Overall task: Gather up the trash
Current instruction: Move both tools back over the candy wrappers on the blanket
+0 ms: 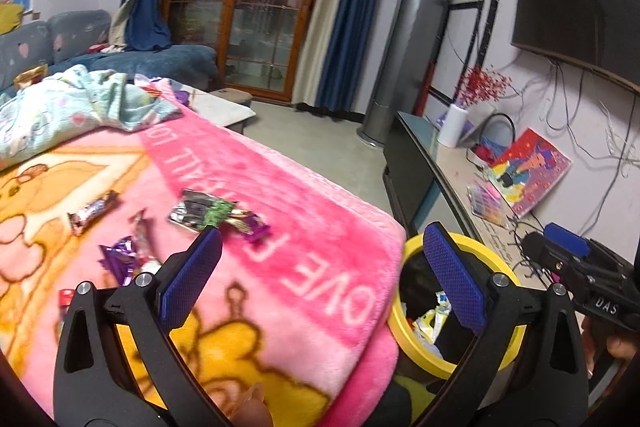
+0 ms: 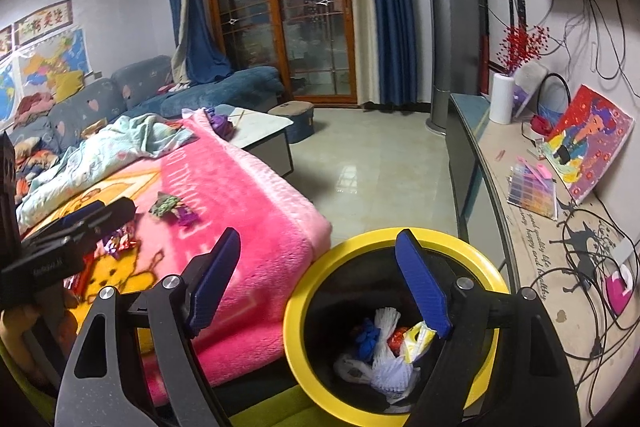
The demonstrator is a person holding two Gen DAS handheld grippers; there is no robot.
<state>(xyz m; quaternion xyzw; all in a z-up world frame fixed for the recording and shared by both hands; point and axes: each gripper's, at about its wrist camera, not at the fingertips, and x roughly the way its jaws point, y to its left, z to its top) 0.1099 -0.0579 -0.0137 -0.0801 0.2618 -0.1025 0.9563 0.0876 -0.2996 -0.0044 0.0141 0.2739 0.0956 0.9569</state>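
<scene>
Two handheld grippers hover empty between a wrapper-strewn pink blanket (image 1: 304, 259) and a yellow-rimmed trash bin (image 2: 320, 267).

The left gripper (image 1: 322, 267) has its blue-padded fingers spread wide with nothing between them, over the blanket's edge; the right gripper (image 2: 320, 279) is equally spread and empty, one finger above the bin. Candy wrappers lie loose on the blanket: a green-and-black one (image 1: 200, 213), a purple one (image 1: 248, 225) touching it, and a purple foil (image 1: 120, 259). Crumpled trash (image 2: 384, 347) sits inside the bin.

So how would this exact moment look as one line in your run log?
left gripper: open, empty | right gripper: open, empty | yellow-rimmed black bin: holds trash | candy wrappers: on pink plush blanket
</scene>
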